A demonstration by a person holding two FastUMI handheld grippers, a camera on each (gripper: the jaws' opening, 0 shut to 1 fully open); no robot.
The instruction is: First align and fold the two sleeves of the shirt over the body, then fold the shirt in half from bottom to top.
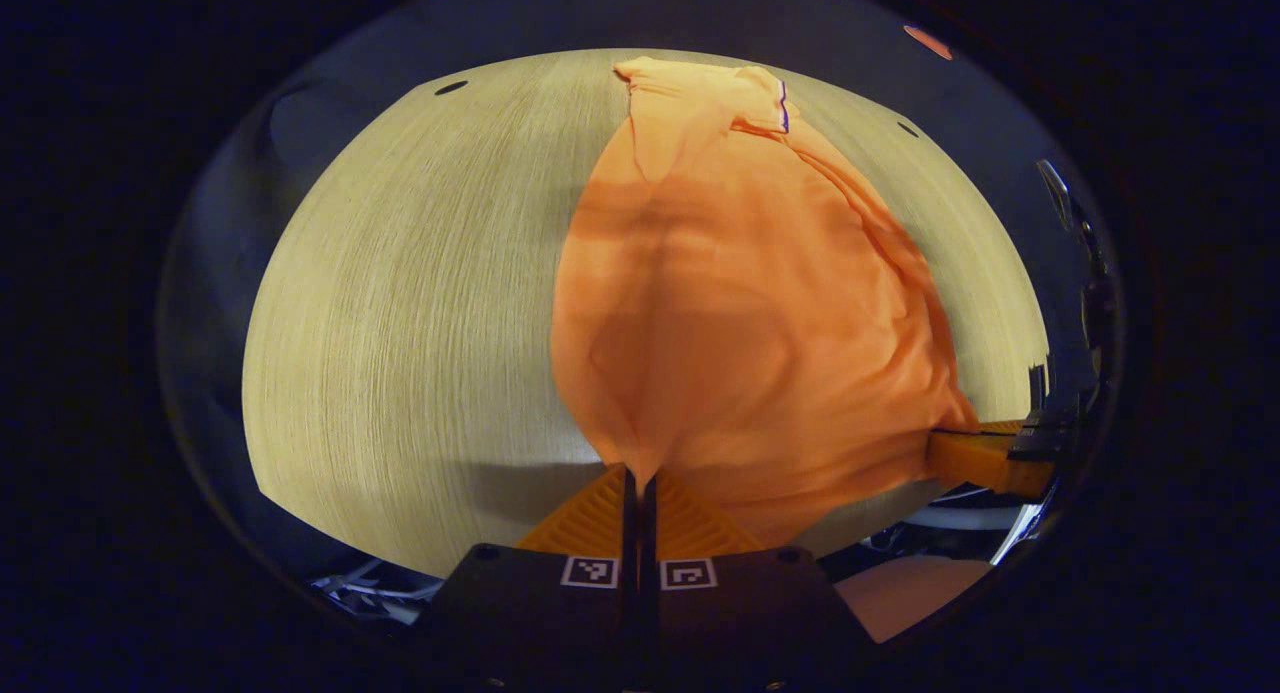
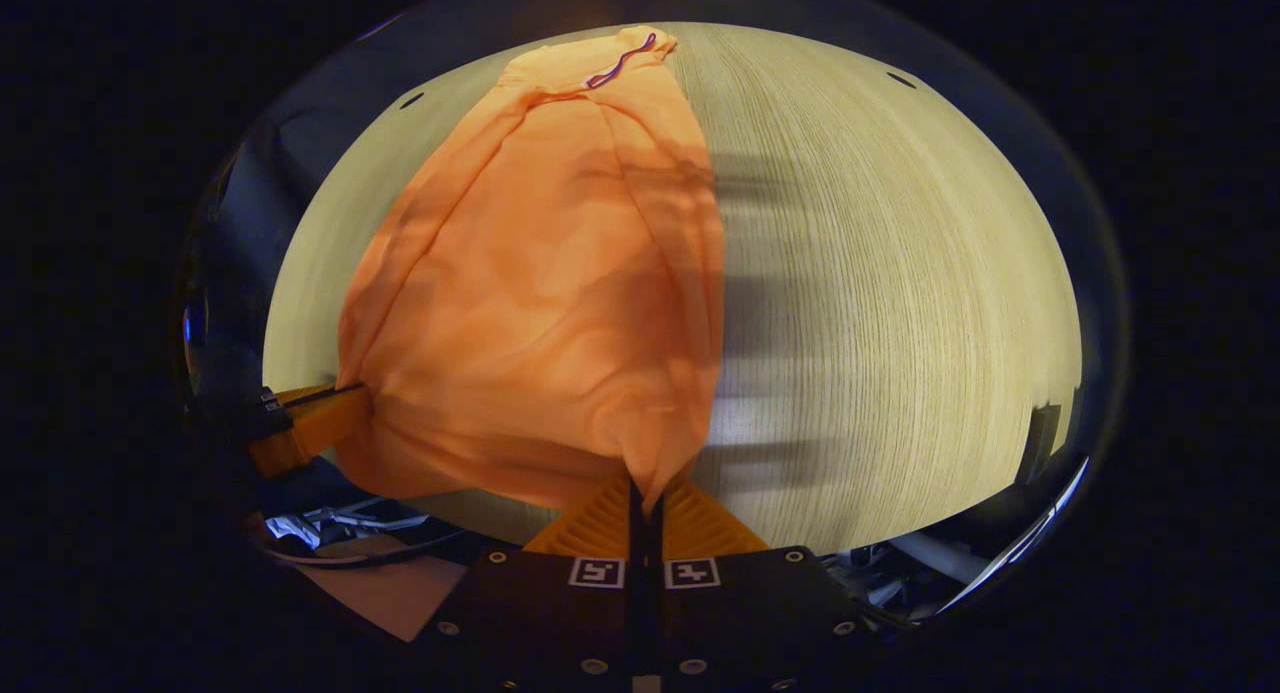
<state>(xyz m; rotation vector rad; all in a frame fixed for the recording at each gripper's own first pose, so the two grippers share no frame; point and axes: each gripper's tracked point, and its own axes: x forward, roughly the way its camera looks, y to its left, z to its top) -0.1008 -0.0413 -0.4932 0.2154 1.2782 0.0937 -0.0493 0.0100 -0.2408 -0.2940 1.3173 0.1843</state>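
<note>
Orange shirt [image 1: 740, 303], sleeves folded in, on tabletop [image 1: 400, 303]: left tongs [image 1: 640, 485] and right tongs [image 2: 645, 493] clenched on hem corners at near edge; bottom-to-top fold in hand, carry hem toward collar.

Orange shirt [image 1: 740, 303] on wooden table [image 1: 400, 323]

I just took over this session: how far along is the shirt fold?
Sleeves look already folded in: the shirt lies as a narrow strip. In hand: each hand-held gripper, left and right, pinches a bottom corner, lifted off the table. Left: carry the hem up to the collar.
</note>
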